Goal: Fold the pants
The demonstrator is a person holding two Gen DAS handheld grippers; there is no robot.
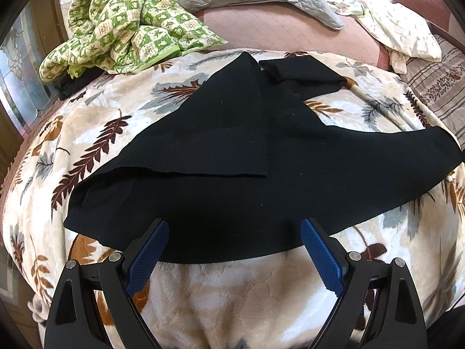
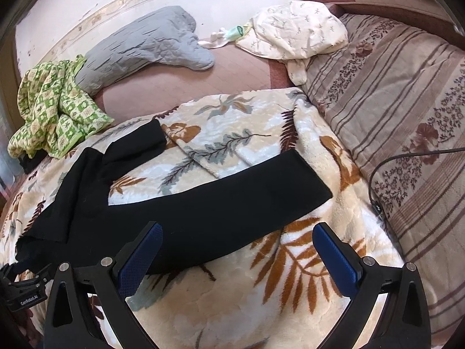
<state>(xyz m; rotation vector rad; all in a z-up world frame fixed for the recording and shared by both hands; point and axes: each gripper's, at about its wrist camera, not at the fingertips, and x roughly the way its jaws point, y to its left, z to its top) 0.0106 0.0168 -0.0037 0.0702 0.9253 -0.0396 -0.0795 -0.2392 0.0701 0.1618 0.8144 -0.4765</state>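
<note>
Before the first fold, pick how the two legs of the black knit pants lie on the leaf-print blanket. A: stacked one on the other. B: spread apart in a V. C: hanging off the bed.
B: the black knit pants show leaf-print blanket between their two legs.

Both wrist views look down close over the pants [image 1: 232,151].
</note>
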